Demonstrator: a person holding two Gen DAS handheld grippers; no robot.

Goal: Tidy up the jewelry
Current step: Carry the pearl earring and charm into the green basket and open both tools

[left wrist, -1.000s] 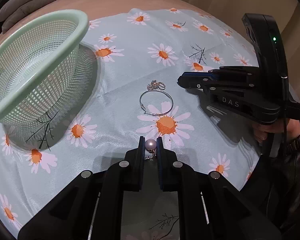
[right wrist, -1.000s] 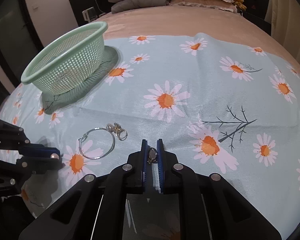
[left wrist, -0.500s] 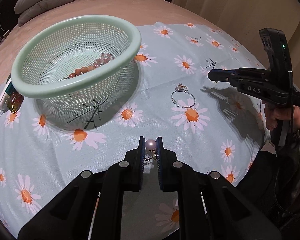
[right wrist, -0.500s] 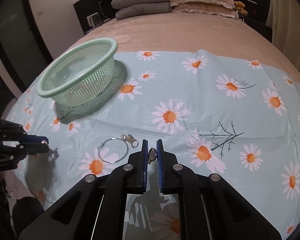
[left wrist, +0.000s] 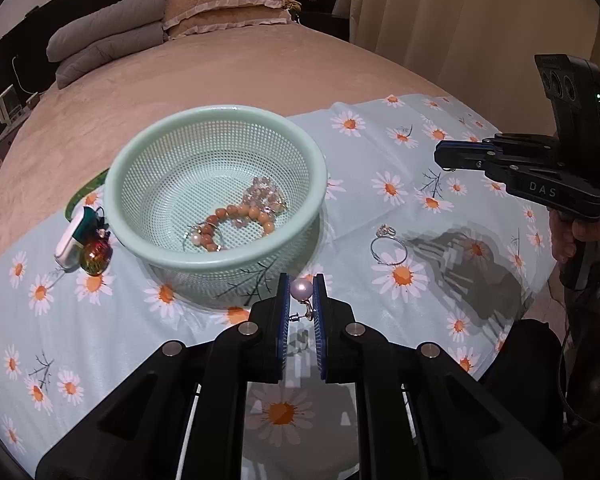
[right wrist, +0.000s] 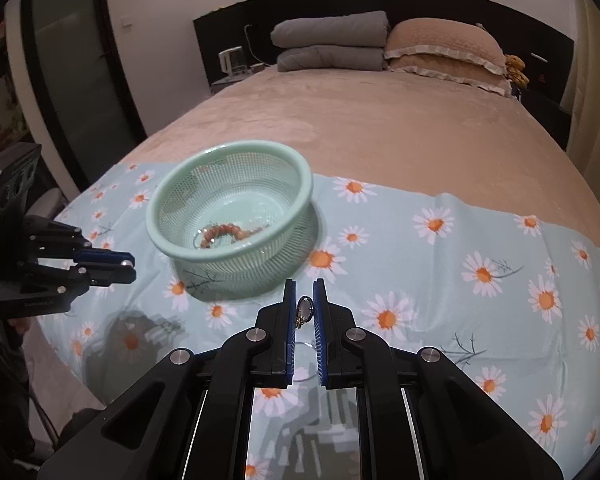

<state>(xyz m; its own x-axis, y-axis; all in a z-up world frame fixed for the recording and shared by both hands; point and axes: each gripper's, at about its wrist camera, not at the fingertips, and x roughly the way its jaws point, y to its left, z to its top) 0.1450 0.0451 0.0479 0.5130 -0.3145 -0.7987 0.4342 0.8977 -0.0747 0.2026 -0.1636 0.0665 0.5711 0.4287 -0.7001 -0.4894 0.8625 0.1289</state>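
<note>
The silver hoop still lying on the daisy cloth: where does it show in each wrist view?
Left wrist view: the silver hoop lies right of centre on the daisy cloth, right of the green basket.
Right wrist view: not visible; I cannot find it.
Shared landmark: the green basket, upper centre in both views.

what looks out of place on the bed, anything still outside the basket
Yes. A silver hoop with a small ring cluster lies loose on the daisy cloth, right of the green basket that already holds beaded bracelets. A small clip and glossy bauble sit against the basket's left side. Nothing looks spilled or damaged.
</note>
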